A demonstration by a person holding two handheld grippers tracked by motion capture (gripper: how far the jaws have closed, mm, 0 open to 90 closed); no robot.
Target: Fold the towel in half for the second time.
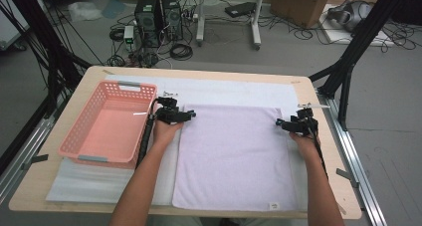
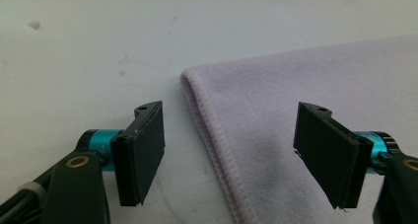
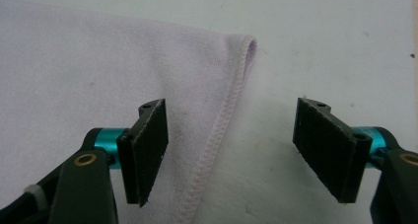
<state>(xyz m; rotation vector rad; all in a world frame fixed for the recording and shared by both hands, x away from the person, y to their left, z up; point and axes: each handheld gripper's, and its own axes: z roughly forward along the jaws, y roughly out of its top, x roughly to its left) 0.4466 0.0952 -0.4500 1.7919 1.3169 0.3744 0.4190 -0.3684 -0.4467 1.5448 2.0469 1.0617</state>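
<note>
Towel [image 1: 234, 156] lies flat, unfolded. Left gripper [image 2: 231, 155] & right gripper [image 3: 231, 155] spread, straddling far corners, nothing pinched yet; folding's all left, I'd say.

- Open white cover [image 1: 224, 91] beyond the far edge of the lilac towel [image 1: 234, 156], bare apart from small metal bits [image 1: 169, 94] near the towel's far left corner.
- Left of the towel, only a narrow strip of free cover, then the pink basket [image 1: 107, 124], its wall rising just beside that strip.
- Right of the towel, a thin free margin up to the table edge [image 1: 323, 136].
- At the towel's far corners, bare cover either side of the hem, with the left gripper [image 2: 229, 155] and right gripper [image 3: 231, 152] jaws astride it, nothing pinched.
</note>
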